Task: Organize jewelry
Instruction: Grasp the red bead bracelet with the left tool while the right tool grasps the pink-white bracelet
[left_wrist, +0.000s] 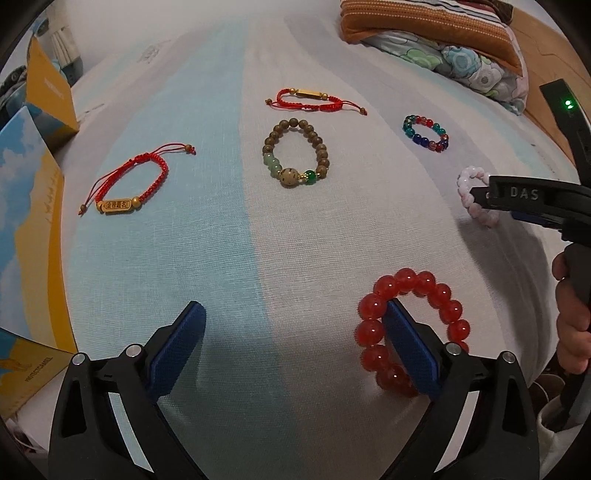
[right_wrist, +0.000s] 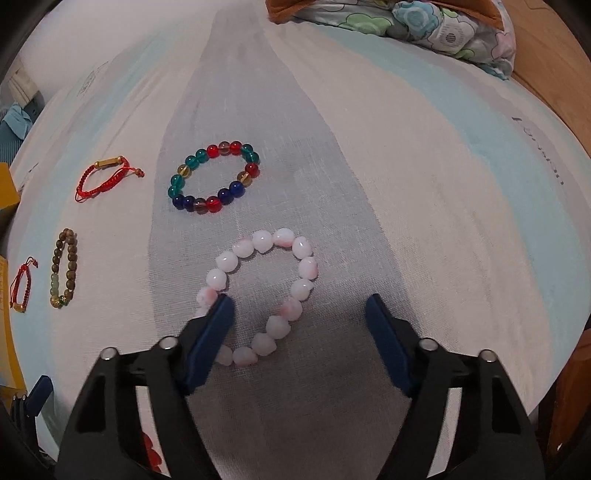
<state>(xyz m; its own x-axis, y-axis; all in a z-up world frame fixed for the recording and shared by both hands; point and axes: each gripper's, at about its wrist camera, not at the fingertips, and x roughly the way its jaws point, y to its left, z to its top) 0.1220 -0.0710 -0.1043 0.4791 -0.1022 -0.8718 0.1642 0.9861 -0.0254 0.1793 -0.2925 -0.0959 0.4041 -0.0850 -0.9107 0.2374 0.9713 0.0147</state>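
Several bracelets lie on a striped bedsheet (left_wrist: 229, 229). My left gripper (left_wrist: 295, 314) is open; its right finger rests inside the red bead bracelet (left_wrist: 436, 291) at the near right. My right gripper (right_wrist: 299, 310) is open over the pink-white bead bracelet (right_wrist: 306, 266), its left finger on the ring's left side. That gripper also shows in the left wrist view (left_wrist: 476, 194), over the same bracelet (left_wrist: 463, 182). A multicolour glass bead bracelet (right_wrist: 214, 177) lies beyond. A brown and green bead bracelet (left_wrist: 295, 155) and two red cord bracelets with gold charms (left_wrist: 125, 184) (left_wrist: 314, 98) lie further off.
Yellow and blue boxes (left_wrist: 33, 177) stand along the bed's left edge. Folded bedding and a pillow (left_wrist: 436, 37) sit at the far right. A wooden bed frame (right_wrist: 546, 55) borders the right side.
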